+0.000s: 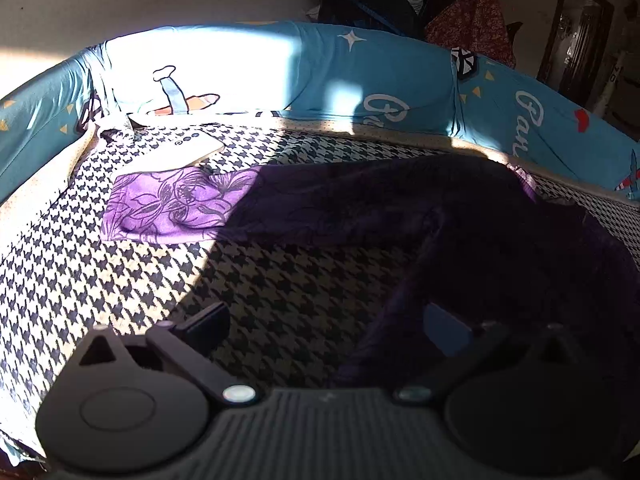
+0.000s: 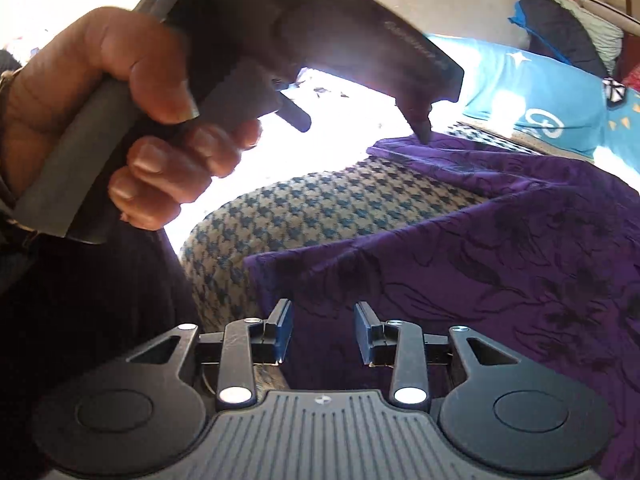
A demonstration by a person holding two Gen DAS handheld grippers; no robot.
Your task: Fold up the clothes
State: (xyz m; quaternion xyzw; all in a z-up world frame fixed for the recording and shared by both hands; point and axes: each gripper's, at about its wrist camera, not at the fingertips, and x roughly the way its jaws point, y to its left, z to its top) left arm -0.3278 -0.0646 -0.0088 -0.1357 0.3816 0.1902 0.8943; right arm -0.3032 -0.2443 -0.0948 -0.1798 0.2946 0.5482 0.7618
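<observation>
Houndstooth black-and-white bed cover (image 1: pixel 120 272) carries a purple floral-print cloth garment (image 2: pixel 500 240), spread flat, one end sunlit. Right gripper (image 2: pixel 323 332): jaws parted, not pinching, garment edge lying beneath and between them. Left gripper (image 1: pixel 320 324): jaws wide apart, the garment's shadowed fold at its right finger.

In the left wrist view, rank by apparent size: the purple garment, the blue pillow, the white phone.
1. purple garment, though nearness to the camera inflates it
2. blue pillow
3. white phone, clearly smallest
</observation>
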